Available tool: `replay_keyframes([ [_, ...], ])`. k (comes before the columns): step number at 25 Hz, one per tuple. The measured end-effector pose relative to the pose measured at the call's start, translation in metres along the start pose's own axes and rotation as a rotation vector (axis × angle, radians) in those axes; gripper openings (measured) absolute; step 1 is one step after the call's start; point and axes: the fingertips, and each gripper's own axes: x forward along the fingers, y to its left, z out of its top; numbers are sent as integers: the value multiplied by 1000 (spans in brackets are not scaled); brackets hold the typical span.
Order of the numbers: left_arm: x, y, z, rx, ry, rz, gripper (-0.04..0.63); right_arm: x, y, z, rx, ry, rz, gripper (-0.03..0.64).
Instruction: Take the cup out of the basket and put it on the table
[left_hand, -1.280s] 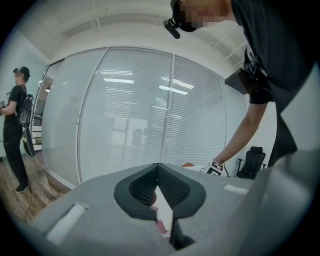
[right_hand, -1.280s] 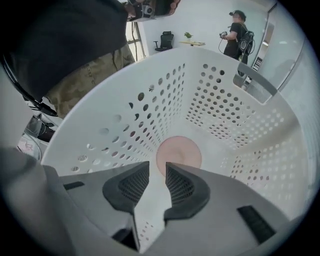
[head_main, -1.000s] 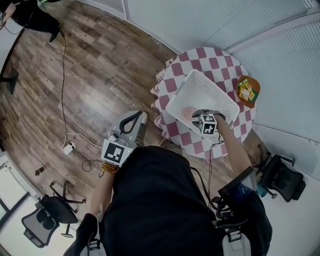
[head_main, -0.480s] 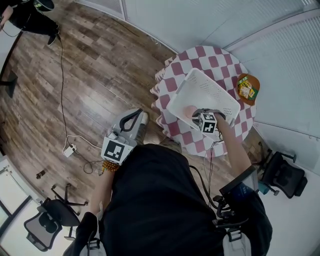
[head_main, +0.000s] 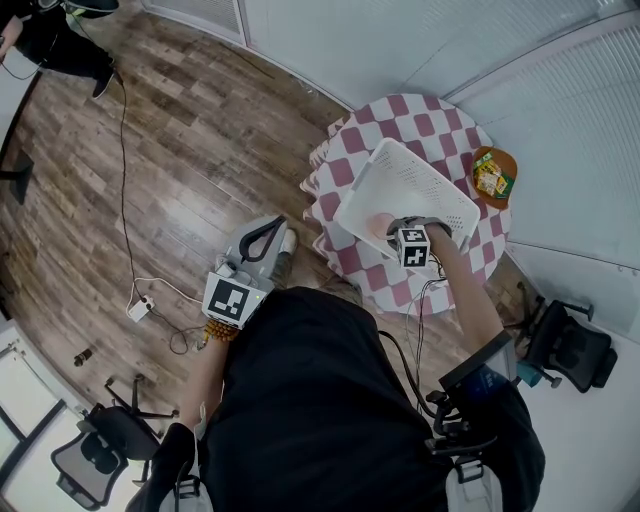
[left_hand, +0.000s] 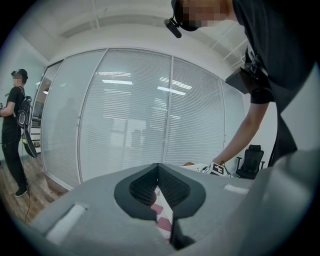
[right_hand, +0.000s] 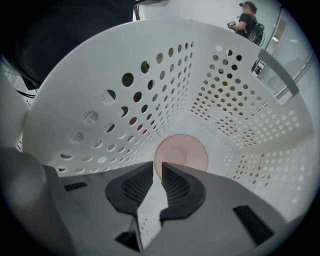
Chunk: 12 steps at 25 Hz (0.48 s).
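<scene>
Right gripper first: it points straight down into the white perforated basket. Its jaws have just been closing and are now down to a thin slit, nipped on the left side of the rim of the pink cup. One tip is outside the wall and one is over the mouth. The pinch point itself is buried under the dark pads, and the cup's near edge is lost behind them. The cup stands on the basket floor, close to a corner.

From the head view, that cup is only a pink sliver beside the gripper's marker cube; the rest is covered. The basket sits tilted on the round table with its checked cloth, and its near corner runs under the person's forearm.

Over to the left gripper: its tips are pressed together with nothing between them. It is held level, off the table's edge above the wooden floor. Its own grey body blocks most of its view. Only a scrap of checked cloth shows below the tips, and a strip of basket rim peeks over the top.

An orange dish sits at the table's far edge; its contents are too small to read.
</scene>
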Motion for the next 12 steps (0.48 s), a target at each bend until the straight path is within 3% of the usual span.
replay_keyframes([
  [4, -2, 2, 1, -1, -10, -1, 3, -1, 6, 3, -7, 17, 52, 61],
  [12, -7, 10, 0, -13, -24, 12, 3, -4, 3, -2, -49, 81, 38, 61],
])
